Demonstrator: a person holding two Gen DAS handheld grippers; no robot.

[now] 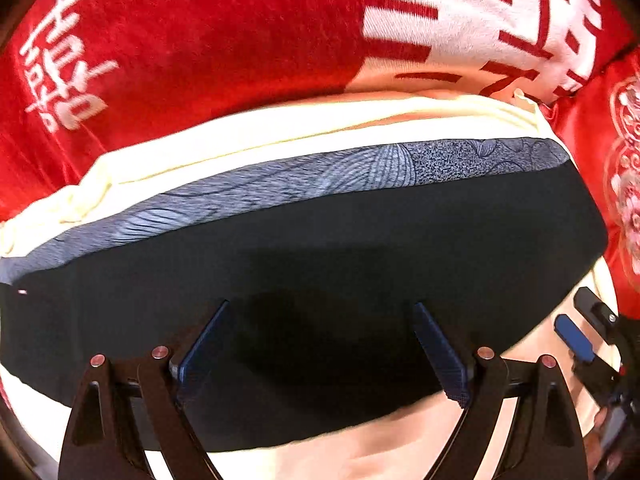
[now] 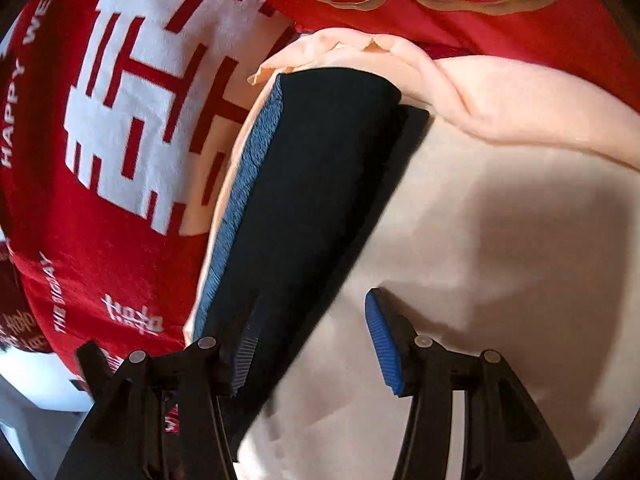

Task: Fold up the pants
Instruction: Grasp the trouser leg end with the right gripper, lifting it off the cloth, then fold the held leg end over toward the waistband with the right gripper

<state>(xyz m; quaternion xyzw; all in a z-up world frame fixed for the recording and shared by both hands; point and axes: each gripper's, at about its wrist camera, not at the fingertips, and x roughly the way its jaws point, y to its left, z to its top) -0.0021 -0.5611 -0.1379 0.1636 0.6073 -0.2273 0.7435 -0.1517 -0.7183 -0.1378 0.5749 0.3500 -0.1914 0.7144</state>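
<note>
1. Left wrist view: the pants [image 1: 320, 248], already a long dark band with a patterned blue strip along the far edge, lie crosswise directly ahead of the left gripper [image 1: 320, 344]. Their long axis runs left to right across that gripper's line of reach.
2. The left gripper's jaws stand wide apart and hold nothing. Both fingers sit over the near part of the pants; I cannot tell whether they touch the cloth.
3. The pants rest on a pale sheet [image 1: 360, 452], which lies over a red blanket [image 1: 200, 40] with white lettering.
4. Right wrist view: the pants [image 2: 312, 200] stretch away from the right gripper [image 2: 312, 340] lengthwise, leaning to its left side. Its jaws are also spread and empty; the left finger is over the pants' near end, the right finger over the bare pale sheet [image 2: 500, 260].
5. In my judgement, the right gripper is at one end of the band, so an end-to-end fold would start there.
</note>
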